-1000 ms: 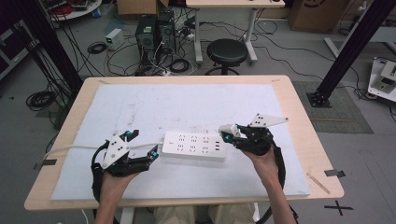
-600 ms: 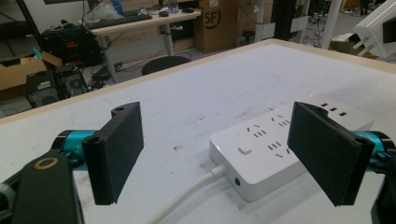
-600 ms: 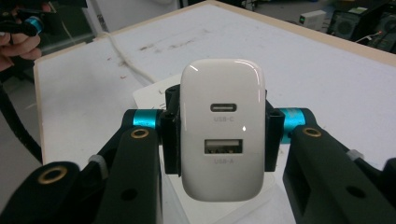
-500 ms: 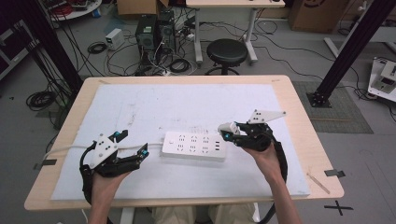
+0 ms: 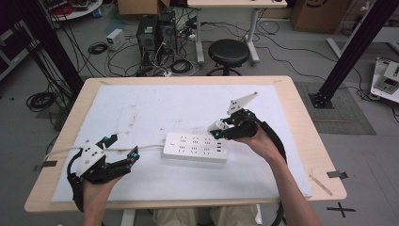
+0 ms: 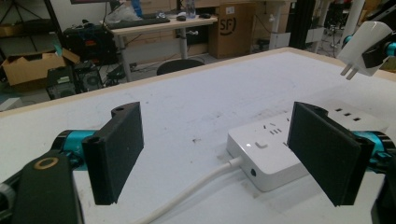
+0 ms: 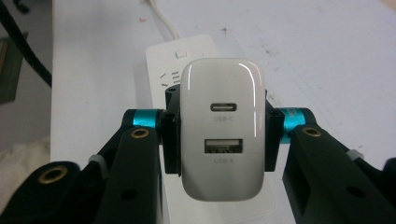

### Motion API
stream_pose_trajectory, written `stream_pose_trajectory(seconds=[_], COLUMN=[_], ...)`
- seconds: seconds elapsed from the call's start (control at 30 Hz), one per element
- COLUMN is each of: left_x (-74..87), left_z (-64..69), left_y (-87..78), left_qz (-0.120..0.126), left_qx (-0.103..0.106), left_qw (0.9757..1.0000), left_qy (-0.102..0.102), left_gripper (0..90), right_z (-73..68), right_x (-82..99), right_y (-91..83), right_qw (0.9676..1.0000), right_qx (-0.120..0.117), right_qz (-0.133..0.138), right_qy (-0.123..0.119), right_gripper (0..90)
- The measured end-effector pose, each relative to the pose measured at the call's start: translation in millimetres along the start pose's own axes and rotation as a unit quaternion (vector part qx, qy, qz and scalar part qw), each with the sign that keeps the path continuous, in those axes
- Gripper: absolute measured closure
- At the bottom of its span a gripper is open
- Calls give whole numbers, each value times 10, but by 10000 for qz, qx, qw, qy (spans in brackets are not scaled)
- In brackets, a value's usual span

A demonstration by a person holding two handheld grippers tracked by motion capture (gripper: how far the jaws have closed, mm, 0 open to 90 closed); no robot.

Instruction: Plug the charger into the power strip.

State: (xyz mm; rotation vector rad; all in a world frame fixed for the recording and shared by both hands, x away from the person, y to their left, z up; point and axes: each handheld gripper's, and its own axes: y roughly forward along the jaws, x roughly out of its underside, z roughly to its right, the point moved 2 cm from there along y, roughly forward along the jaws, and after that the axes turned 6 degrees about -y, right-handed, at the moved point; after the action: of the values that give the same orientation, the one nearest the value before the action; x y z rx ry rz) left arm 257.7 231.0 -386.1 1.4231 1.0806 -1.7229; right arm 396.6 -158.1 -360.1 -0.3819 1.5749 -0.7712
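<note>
**Holding a charger above the power strip**

Starting at the left, the left gripper (image 5: pixel 123 149) sits near the front edge of the table (image 5: pixel 301 117), jaws wide and empty, with bare white mat (image 5: pixel 141 108) stretching far behind it. It has drawn back leftward from the power strip (image 5: pixel 195 147) since a second ago. The right gripper (image 5: pixel 217 129) has lifted slightly, clamped on a white charger (image 7: pixel 219 126) above the strip's right end. The strip's cord (image 5: pixel 146 149) is partly hidden behind the left gripper.
</note>
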Motion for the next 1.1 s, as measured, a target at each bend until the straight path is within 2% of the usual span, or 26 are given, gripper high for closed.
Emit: stream_pose_trajectory(seconds=[0.03,0.13,0.3,0.33,0.4,0.43,0.53,0.57,0.6,0.67,0.7,0.77,0.93,0.97,1.0,1.07,1.1], left_x=[20,50,76,95,105,105,110,110,108,108,108,111,118,120,120,127,131], left_z=[-24,-60,-104,-129,-130,-130,-119,-119,-110,-99,-99,-94,-90,-89,-89,-88,-91], left_y=[-27,-50,-71,-82,-72,-72,-49,-49,-29,-13,-13,5,12,11,11,8,5], left_qz=[-15,-37,-85,-116,-136,-136,-193,-193,-236,-249,-249,-271,-273,-270,-270,-271,-278], left_qx=[-36,-114,-208,-277,-285,-285,-317,-317,-314,-310,-310,-318,-346,-346,-346,-341,-355], left_qw=[10000,9999,9996,9994,9993,9993,9991,9991,9991,9990,9990,9989,9988,9988,9988,9988,9987], left_qy=[-22,-102,-156,-180,-193,-193,-206,-206,-178,-184,-184,-196,-213,-219,-219,-233,-239], left_gripper=[185,185,185,185,184,185,183,181,181,180,180,180,181,181,181,181,181], right_z=[27,60,105,135,146,146,154,154,165,168,168,168,167,174,174,164,167], right_x=[-57,-121,-167,-179,-182,-182,-188,-188,-197,-192,-192,-167,-157,-150,-150,-158,-169], right_y=[50,105,181,256,301,301,376,376,440,469,469,535,568,591,591,611,616], right_qw=[9997,9985,9967,9942,9916,9916,9876,9876,9854,9845,9845,9814,9795,9769,9769,9739,9737], right_qx=[-45,-114,-158,-316,-412,-412,-347,-347,-521,-571,-571,-580,-620,-631,-631,-610,-606], right_qz=[-201,-459,-714,-932,-1094,-1094,-1364,-1364,-1454,-1491,-1491,-1664,-1742,-1856,-1856,-1978,-1979], right_qy=[-130,-263,-363,-439,-552,-552,-695,-695,-721,-727,-727,-768,-803,-853,-853,-930,-954], right_gripper=[630,630,630,630,630,630,630,630,630,630,630,630,630,630,630,630,630])
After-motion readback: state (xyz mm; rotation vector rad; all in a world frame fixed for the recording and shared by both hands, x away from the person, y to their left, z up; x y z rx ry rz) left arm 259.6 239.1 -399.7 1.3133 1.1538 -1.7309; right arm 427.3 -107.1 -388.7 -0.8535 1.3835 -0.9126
